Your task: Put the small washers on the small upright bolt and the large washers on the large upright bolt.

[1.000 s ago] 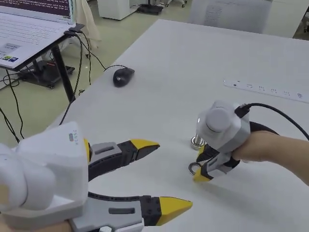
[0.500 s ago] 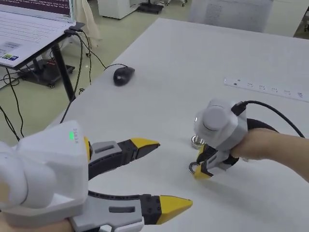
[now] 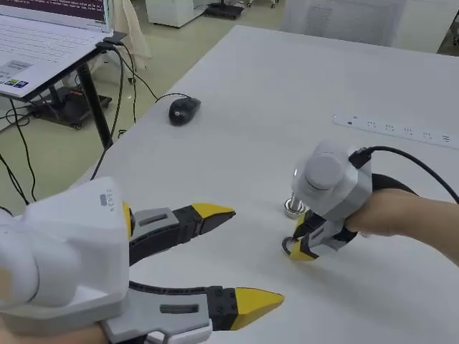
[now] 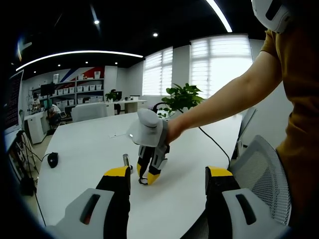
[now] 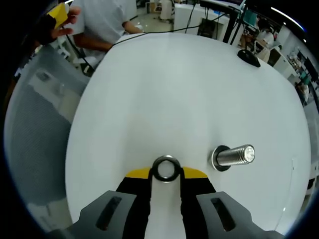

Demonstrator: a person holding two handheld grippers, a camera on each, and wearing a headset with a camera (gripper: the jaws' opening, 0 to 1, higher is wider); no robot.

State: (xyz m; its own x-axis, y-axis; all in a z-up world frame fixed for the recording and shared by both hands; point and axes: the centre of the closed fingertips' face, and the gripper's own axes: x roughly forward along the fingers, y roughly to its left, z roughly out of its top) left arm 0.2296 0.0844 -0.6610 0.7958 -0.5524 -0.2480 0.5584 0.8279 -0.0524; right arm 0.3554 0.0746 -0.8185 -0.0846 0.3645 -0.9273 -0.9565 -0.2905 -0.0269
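White workbench (image 3: pixel 287 86) bare toward 12 o'clock, computer mouse (image 3: pixel 184 110) at 10 near its edge, power strip (image 3: pixel 394 130) at 2, left gripper (image 3: pixel 254 254) at 7, jaws wide apart and empty, right gripper (image 3: pixel 297 249) at 4, upright bolt (image 3: pixel 294 208) just beyond it, left gripper view, bolt standing clear at 9 of the right gripper's tips, right gripper view, jaws pinched on a washer (image 5: pixel 166 168), bolt at its 3, table edge and mesh chair (image 5: pixel 35 124) at 9

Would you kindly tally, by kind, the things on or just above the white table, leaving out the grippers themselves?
Washer, held in the right gripper: 1
Upright bolt: 1
Computer mouse: 1
Power strip: 1
Total: 4
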